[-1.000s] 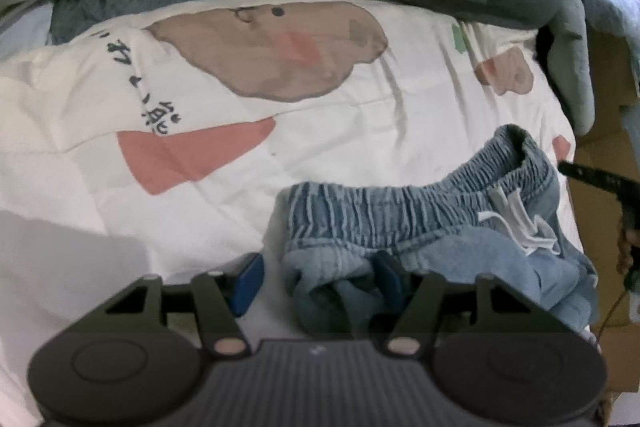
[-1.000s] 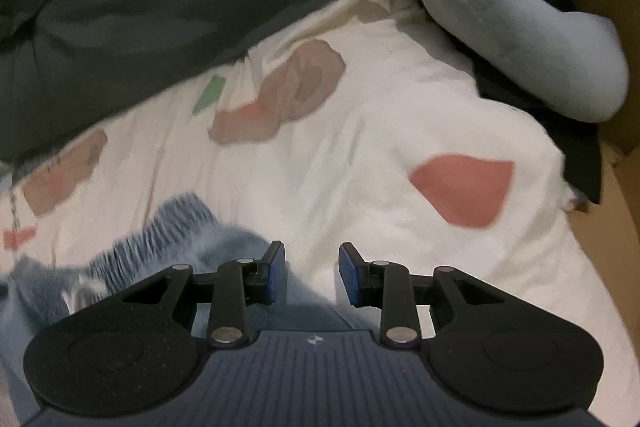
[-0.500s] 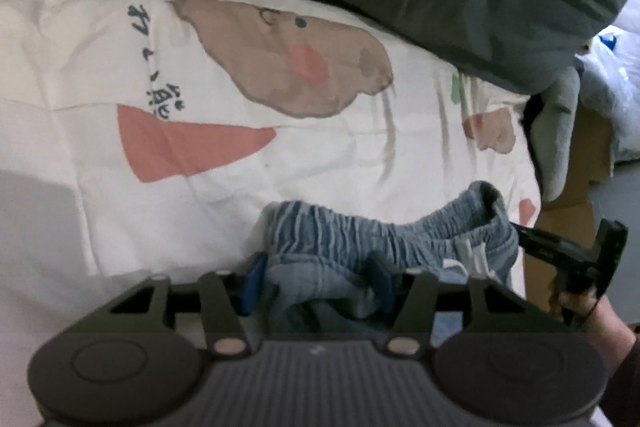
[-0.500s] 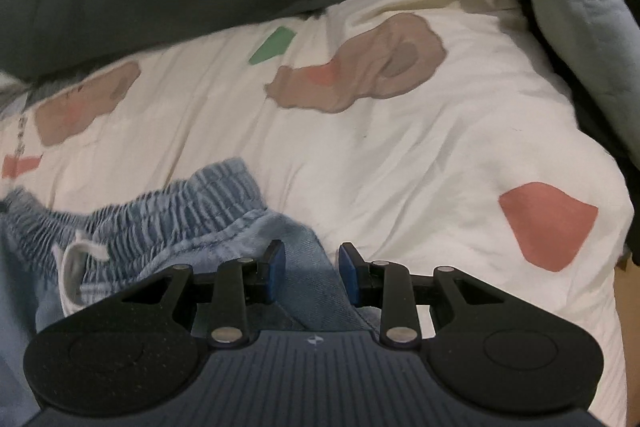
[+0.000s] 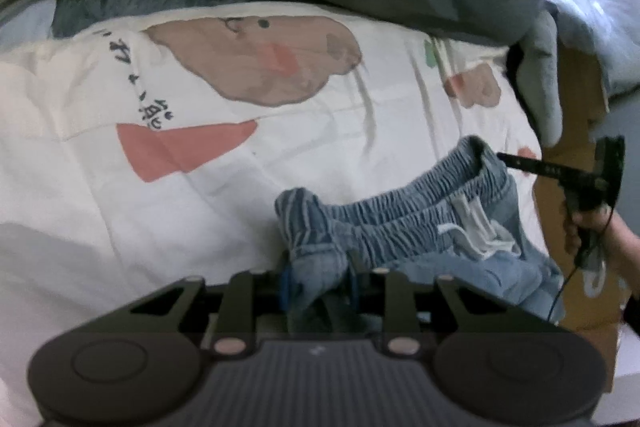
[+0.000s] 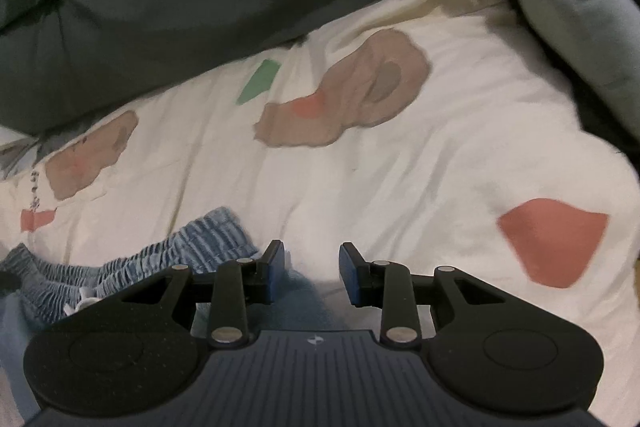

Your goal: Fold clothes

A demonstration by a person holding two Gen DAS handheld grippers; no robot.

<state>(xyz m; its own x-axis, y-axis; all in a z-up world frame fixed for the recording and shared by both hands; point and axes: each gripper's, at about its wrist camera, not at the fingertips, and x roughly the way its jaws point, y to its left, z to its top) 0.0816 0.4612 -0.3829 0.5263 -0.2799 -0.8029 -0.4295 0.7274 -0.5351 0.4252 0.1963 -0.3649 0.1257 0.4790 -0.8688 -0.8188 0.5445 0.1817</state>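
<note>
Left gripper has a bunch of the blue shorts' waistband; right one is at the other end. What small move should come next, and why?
Probably close the right gripper on the shorts: its jaws stand open over the fabric, while the left gripper, which has just been closing, already pinches the waistband's near end.

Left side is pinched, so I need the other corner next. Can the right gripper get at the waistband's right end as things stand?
Probably yes. The right gripper is open just beside the waistband, with only bare duvet around and nothing between. The left gripper has just closed on the far end.

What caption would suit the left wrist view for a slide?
Left tongs close on one end of the light blue denim shorts' elastic waistband, lying on a white cartoon-printed bedsheet.
</note>
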